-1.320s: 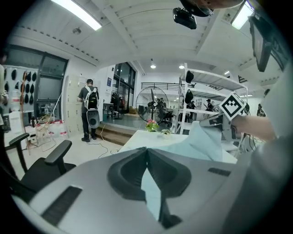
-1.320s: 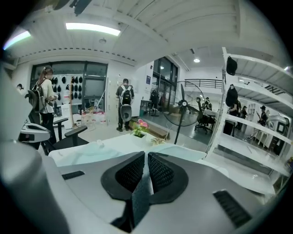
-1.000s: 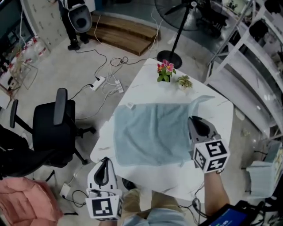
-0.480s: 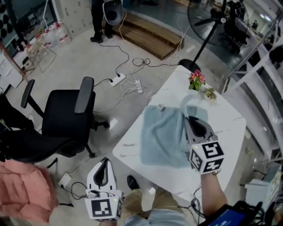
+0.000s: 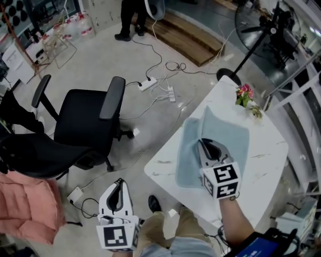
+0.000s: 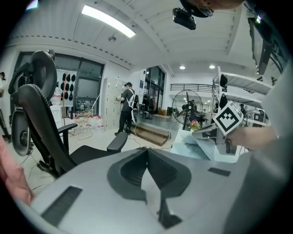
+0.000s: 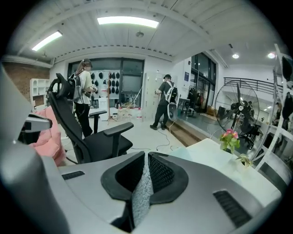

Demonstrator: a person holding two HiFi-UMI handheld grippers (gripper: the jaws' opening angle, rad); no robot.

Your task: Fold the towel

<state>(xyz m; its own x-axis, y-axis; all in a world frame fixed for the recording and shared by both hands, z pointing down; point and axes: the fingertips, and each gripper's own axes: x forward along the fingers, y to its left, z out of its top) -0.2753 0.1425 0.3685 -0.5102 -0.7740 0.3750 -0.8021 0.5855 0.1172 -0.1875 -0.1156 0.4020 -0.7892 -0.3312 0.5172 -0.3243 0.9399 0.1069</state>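
A strip of the pale blue towel [image 7: 139,196] was clenched between the jaws of the right gripper [image 7: 145,157]. The cloth was seen running down through the narrow gap between the ribbed pads. The jaws of the left gripper [image 6: 147,153] were pressed together, and nothing was held between them.

In the head view, the right gripper was held above the middle of the towel. The gripped part was lifted as a raised flap that led from the far side of the towel up to the jaws. The rest of the towel was spread flat on the white surface [image 5: 273,150], toward the edge nearest the office chair [image 5: 85,125]. The left gripper was kept off the surface, over the floor [image 5: 100,65] and near the person's legs, well apart from the towel.

Pink flowers [image 5: 244,93] were placed at the far corner of the surface, with a small green plant [image 5: 257,111] just beside them. A white power strip [image 5: 147,84] and loose cables [image 5: 173,65] were laid on the floor beyond the chair. A standing fan [image 5: 261,30] was set behind the surface. A pink cloth [image 5: 25,201] was seen at the lower left of the head view, and another person [image 5: 131,15] was standing at its top edge.
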